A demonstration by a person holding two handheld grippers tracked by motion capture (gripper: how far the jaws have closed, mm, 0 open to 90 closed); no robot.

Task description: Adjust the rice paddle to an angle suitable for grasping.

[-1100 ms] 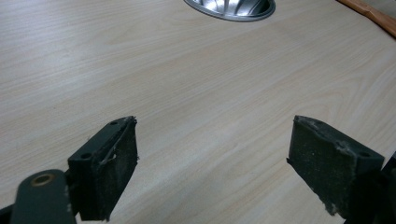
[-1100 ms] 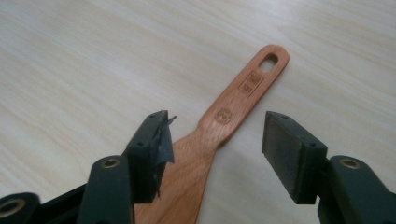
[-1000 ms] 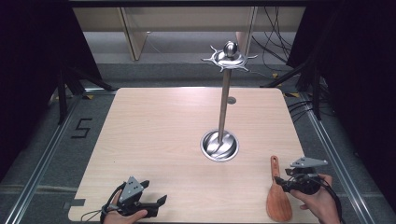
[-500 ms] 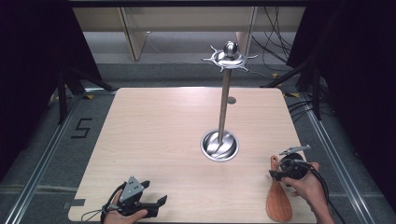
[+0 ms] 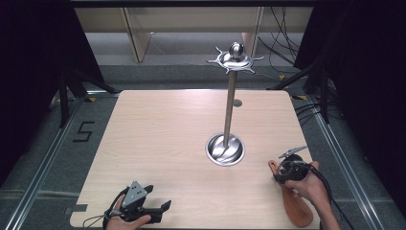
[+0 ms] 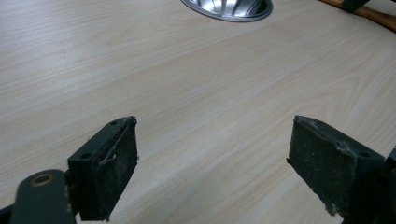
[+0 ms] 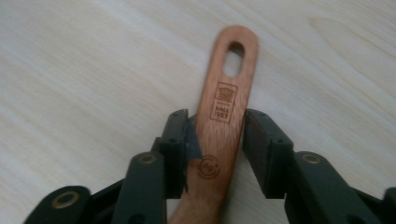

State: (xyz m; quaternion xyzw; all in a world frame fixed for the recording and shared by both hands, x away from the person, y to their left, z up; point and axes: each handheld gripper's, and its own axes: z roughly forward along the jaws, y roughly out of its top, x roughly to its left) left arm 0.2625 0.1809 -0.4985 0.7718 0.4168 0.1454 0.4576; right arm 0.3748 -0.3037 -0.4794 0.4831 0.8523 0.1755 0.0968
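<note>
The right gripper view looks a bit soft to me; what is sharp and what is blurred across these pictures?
Right gripper view: the wooden spatula and its stamp are fairly sharp, the tool arms at the bottom soft. Left gripper view: near pads soft, wood grain clear. High view: glare on the metal stand.

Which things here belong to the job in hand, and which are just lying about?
In the job:
- wooden spatula, lying flat on the table, its handle between the jaws of the right gripper, which straddle it with the left jaw touching
- metal hanging stand, probably the spatula's destination

Lying about:
- left gripper, open, idle over bare wood
- cables on the floor behind
</note>
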